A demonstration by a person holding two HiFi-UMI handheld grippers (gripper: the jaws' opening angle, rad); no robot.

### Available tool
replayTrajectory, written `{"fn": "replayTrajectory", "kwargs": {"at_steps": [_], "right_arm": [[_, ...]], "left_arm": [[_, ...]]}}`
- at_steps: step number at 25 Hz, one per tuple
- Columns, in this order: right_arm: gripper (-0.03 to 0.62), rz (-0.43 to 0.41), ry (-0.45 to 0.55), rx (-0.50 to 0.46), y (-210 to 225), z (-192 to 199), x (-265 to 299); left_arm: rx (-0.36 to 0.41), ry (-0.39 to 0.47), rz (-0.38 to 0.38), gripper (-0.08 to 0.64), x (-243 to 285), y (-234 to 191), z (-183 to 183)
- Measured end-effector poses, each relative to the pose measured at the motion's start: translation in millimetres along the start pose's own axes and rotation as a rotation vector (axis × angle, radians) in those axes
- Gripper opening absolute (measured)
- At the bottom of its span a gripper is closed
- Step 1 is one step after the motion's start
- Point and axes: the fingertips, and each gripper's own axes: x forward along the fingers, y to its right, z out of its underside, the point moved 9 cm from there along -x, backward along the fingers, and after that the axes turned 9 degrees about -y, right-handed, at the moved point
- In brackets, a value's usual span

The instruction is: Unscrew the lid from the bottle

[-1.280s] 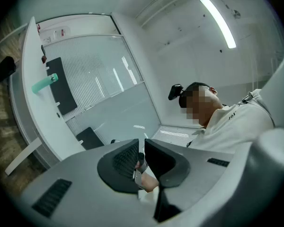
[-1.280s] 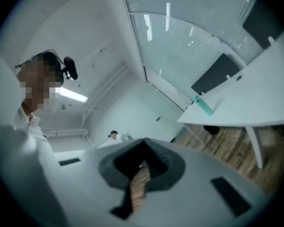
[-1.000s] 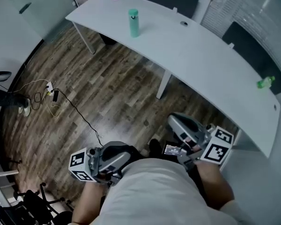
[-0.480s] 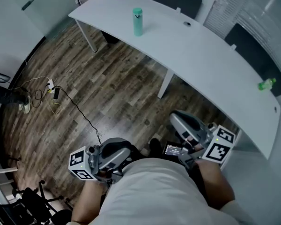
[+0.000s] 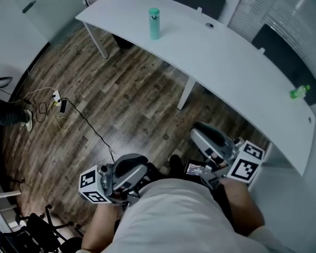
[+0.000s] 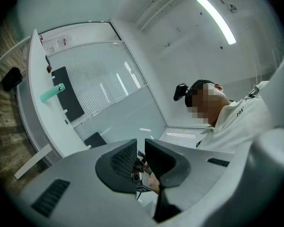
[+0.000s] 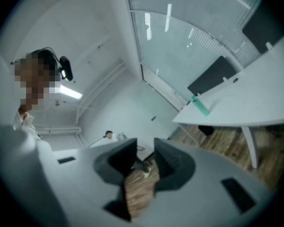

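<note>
Standing on the counter (image 5: 226,62), the bottle (image 5: 154,25) looks stiff and slick: clamp its body, twist the lid (image 5: 154,11). Far from it, the left hand-held gripper (image 6: 141,148) is closed; the right hand-held gripper (image 7: 145,148), empty, has just been opening.

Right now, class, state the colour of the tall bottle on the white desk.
The bottle is mint green, clearest in the head view.

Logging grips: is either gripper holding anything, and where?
Nothing. Left gripper shut, empty; right gripper: jaws have just been opening, nothing between them.

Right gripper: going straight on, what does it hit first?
Looks free: the right gripper, jaws just opened wider and empty, aims over wood floor; table and bottle sit to the right in its view. Depth unclear.
</note>
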Motion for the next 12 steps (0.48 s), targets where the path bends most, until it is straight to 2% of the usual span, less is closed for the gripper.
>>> {"fn": "replayTrajectory", "kwargs": {"at_steps": [5, 9, 12], "right_arm": [[0.107, 0.021, 0.004, 0.01, 0.3, 6.5, 2.5], [0.109, 0.035, 0.014, 0.011, -3.3, 10.5, 7.9], [0.114, 0.046, 0.021, 0.011, -6.8, 14.3, 14.6]], "left_arm": [[-0.004, 0.004, -0.022, 0.056, -7.9, -3.1, 0.2], [-0.01, 0.008, -0.045, 0.113, -16.8, -5.7, -3.0], [-0.012, 0.01, -0.048, 0.121, -26.7, -5.8, -5.4]]}}
